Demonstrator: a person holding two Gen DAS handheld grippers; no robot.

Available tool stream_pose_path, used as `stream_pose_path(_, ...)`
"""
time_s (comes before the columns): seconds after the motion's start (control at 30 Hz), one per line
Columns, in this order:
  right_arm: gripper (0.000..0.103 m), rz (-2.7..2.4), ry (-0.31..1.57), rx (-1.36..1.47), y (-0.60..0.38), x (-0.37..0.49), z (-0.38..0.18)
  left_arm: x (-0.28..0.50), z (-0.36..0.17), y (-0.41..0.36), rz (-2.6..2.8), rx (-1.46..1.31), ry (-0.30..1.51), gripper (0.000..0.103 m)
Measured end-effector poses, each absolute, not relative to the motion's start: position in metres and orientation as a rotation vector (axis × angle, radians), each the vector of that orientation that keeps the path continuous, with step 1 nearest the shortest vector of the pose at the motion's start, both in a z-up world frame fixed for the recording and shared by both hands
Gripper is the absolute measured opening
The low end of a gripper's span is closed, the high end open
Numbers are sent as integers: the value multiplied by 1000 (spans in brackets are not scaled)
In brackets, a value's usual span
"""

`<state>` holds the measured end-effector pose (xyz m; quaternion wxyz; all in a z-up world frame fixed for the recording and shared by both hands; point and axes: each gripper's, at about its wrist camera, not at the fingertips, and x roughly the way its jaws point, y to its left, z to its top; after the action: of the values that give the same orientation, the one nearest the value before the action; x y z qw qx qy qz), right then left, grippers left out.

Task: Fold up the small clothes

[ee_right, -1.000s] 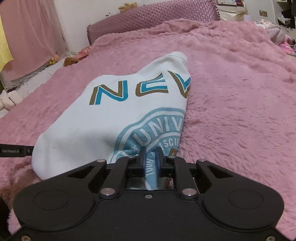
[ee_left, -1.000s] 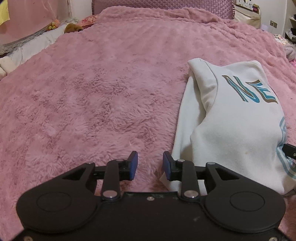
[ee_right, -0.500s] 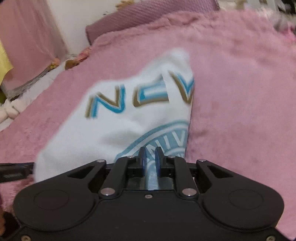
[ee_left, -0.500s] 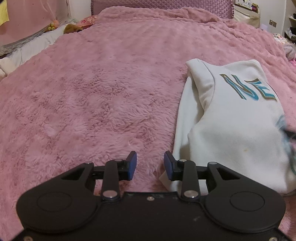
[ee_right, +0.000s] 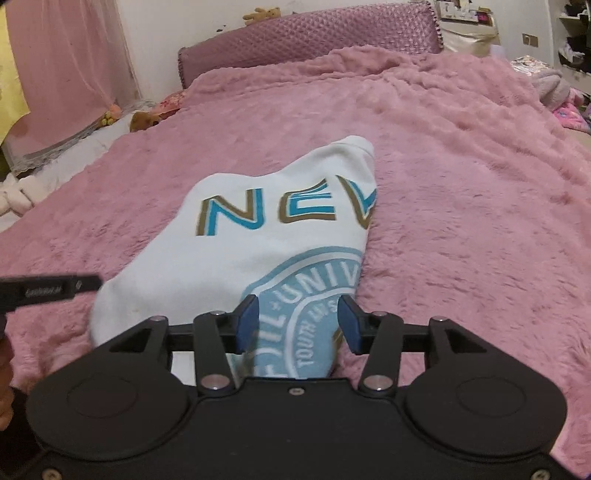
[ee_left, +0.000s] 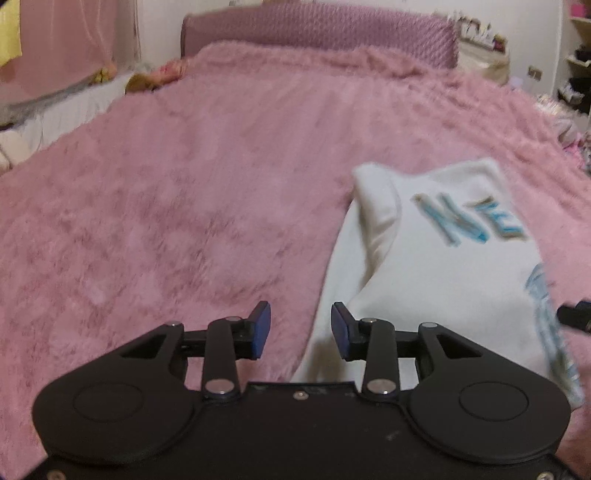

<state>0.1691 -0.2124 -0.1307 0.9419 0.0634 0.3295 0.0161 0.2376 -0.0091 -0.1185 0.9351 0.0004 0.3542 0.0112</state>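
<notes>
Both grippers, left [ee_left: 300, 330] and right [ee_right: 298, 323], fingers wide; sweatshirt [ee_right: 258, 251] seal print clear only in right view

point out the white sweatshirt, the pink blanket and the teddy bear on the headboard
white sweatshirt [ee_right: 236, 258], right wrist view, plain white cloth below the letter N
pink blanket [ee_right: 461, 221], right wrist view, bare fluffy patch right of the sweatshirt
teddy bear [ee_right: 261, 14], right wrist view, its body atop the headboard

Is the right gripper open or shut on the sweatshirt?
Open: the right gripper has its blue pads spread, with the white sweatshirt lying unpinched between them.
</notes>
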Motion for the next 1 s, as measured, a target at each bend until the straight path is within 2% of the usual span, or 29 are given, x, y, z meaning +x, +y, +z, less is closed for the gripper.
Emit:
stream_pose_path(0.13,44,41,707,100,-205,173,-142,241,-120,-24,-40,7,722,45)
stream_pose_path(0.27,48,26,770,137,-208,181,-172,258,-159,-47,-12,172,867,49)
stream_pose_path(0.37,48,13,774,134,-207,182,-176,251,-173,-50,-24,238,827,51)
stream_pose_path(0.67,48,3,733,133,-208,178,-153,251,-146,-21,-25,38,799,49)
stream_pose_path(0.8,35,-36,660,162,-213,175,-134,270,-126,-26,-32,-27,717,50)
stream_pose_path(0.9,35,-110,616,97,-218,185,-134,294,-136,-38,-8,1,725,50)
stream_pose_path(1.0,34,-103,661,128,-230,202,-149,309,-145,-40,8,9,739,50)
